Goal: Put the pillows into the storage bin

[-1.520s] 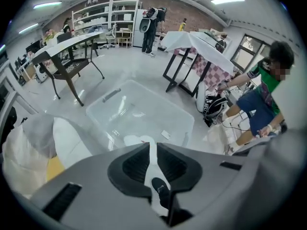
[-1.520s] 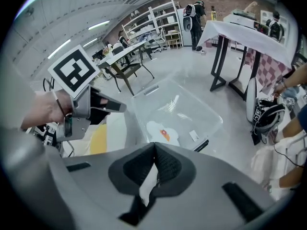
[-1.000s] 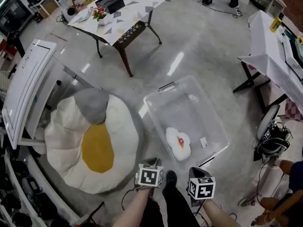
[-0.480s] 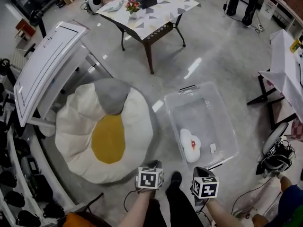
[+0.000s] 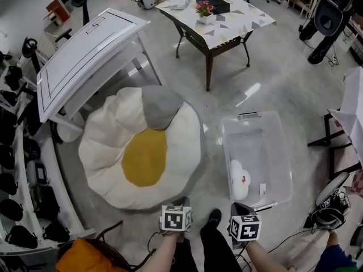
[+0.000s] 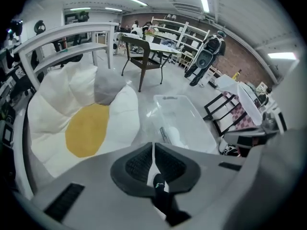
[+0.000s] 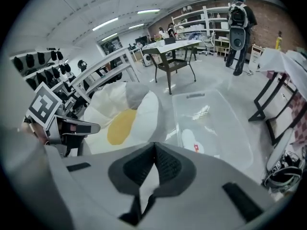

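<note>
- Left claw [image 6: 153, 150] and right claw [image 7: 154, 150] are both hanging pressed together, empty.
- White pillow [image 5: 240, 180] is lying in the storage bin [image 5: 261, 146], egg pillow [image 5: 142, 154] sitting beside it.

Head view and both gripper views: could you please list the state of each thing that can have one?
storage bin: open, no lid on it, on the floor
small white pillow: inside the bin
fried-egg pillow: on the floor beside the bin, not in it
grey pillow: lying on the fried-egg pillow
left gripper: shut, nothing between its jaws
right gripper: shut, nothing between its jaws
</note>
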Available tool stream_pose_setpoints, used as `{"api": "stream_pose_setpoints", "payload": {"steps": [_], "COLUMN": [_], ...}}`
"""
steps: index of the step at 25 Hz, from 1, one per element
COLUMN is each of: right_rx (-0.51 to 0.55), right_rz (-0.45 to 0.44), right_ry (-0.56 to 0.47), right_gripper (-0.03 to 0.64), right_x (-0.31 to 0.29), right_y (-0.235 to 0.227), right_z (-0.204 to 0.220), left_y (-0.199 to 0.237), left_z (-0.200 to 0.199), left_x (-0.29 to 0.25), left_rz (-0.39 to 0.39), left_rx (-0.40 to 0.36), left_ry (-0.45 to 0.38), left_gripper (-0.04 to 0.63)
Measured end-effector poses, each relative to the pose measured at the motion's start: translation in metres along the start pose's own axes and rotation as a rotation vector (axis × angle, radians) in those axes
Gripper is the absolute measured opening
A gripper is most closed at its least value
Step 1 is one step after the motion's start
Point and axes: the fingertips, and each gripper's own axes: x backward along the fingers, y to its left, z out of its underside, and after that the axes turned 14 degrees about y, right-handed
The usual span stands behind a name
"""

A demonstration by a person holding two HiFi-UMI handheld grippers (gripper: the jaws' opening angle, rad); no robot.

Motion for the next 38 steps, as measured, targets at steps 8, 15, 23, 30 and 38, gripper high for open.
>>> {"api": "stream_pose_setpoints", "payload": {"steps": [8,15,23,30,38], "right_rx": [0.086,0.166,0.245,0.285,0.314], "right_rz": [-0.001,-0.012,-0.030,-0.035,-0.044], "right_ry": [0.011,0.014,-0.001,-0.018,-0.041], "right_gripper": [0.000,0.000,-0.002,-0.002,-0.002], "right_x": [0.004,0.010,0.019,0.029,0.033], "right_y": [0.046,0.083,0.118,0.145,0.172], "right_z": [-0.004,-0.008,-0.013,-0.019,-0.023], "left_y": [0.053,0.094,0.122,0.136,0.155], "left_z": [0.026,0.048,0.067,0.083,0.089], "left_x": [0.042,0.076,0.106,0.129,0.150], "left_rz": [-0.024,-0.045,-0.062,-0.069,-0.080], "left_rx": [0.107,0.196,0.249,0.276,0.302], "left_ry": [-0.067,-0.115,-0.160,-0.184,-0.230], "left_gripper": [0.021,0.021,0.021,0.021,0.021]}}
